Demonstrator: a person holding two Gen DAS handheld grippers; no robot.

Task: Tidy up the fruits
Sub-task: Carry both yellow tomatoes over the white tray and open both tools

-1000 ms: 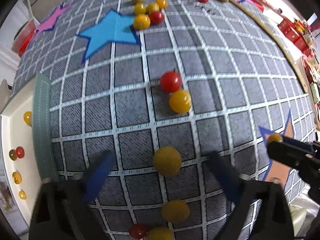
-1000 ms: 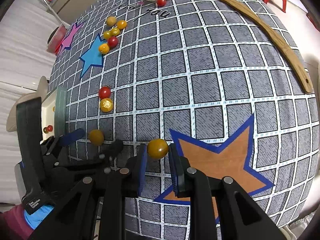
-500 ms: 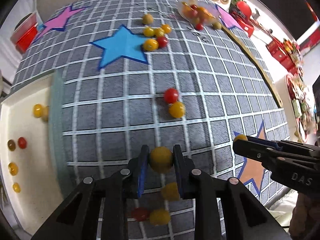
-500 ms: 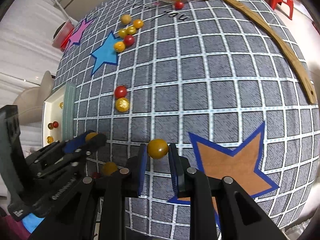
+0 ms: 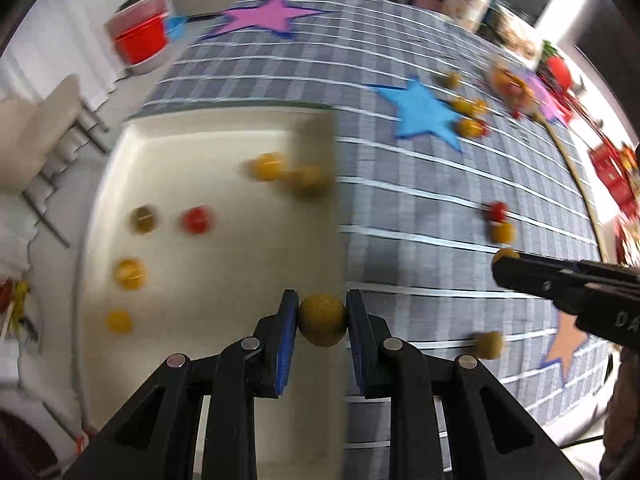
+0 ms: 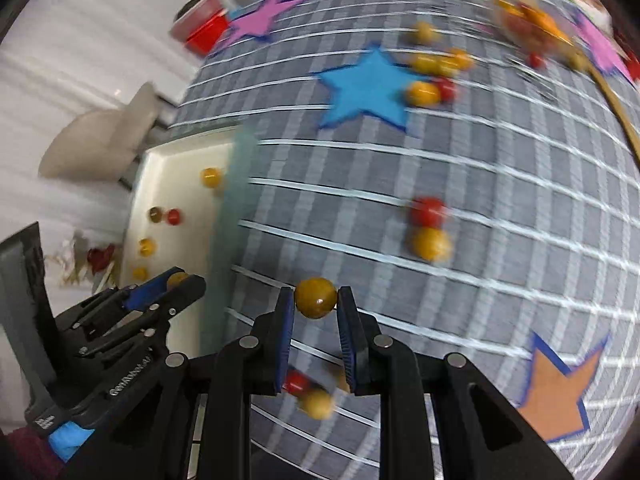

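Transport step: left gripper [image 5: 322, 312] pinching a yellow tomato [image 5: 322, 320] over the cream tray [image 5: 224, 136] rim, right gripper [image 6: 316, 304] pinching another yellow tomato [image 6: 315, 297] just beside the tray; next, release both inside.

tray [image 5: 120, 152] at left edge of tabletop [image 5: 400, 240], with several fruits [image 5: 132, 274] inside. more fruits [image 6: 430, 232] scattered on tabletop right of tray. bowl [image 6: 528, 24] of fruit at far right. container [image 5: 140, 40] beyond tray, off far-left corner.
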